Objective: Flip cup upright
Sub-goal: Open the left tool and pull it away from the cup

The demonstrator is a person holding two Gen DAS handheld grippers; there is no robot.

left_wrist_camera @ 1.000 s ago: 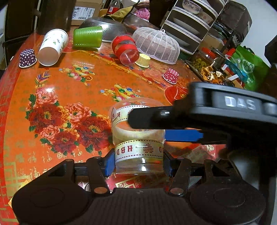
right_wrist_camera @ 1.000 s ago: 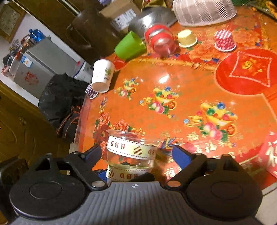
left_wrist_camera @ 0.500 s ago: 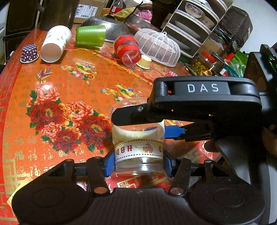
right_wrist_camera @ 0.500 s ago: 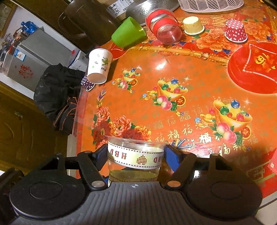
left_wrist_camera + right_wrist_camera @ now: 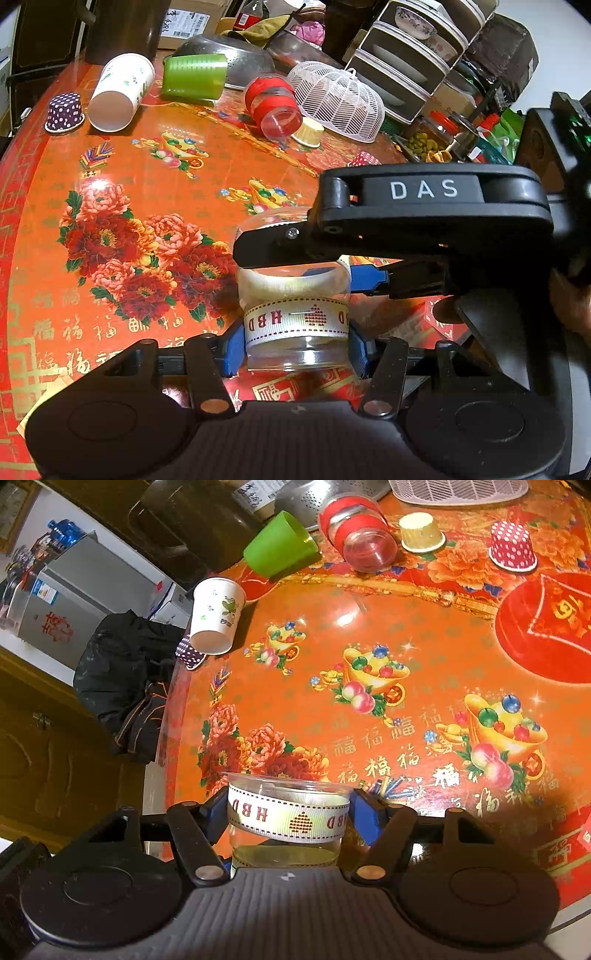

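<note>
A clear plastic cup [image 5: 295,317] with two cream "HBD" ribbon bands stands with its mouth up, near the table's front edge. My left gripper [image 5: 295,350] is shut on its lower band, blue pads on both sides. My right gripper [image 5: 289,814] is shut on the upper band just under the rim; the cup [image 5: 288,812] fills its jaws. In the left wrist view the right gripper's black body [image 5: 424,221] reaches in from the right and hides part of the cup's rim.
Lying on their sides at the back: a white paper cup [image 5: 120,92], a green cup [image 5: 194,75], a red-banded jar [image 5: 275,107]. Small cupcake liners [image 5: 64,110], a white mesh cover [image 5: 336,98], a metal colander [image 5: 229,55] and stacked trays [image 5: 413,55] stand behind.
My right gripper has come in over the cup and closed on its upper band. My left gripper has kept its hold on the lower band.
</note>
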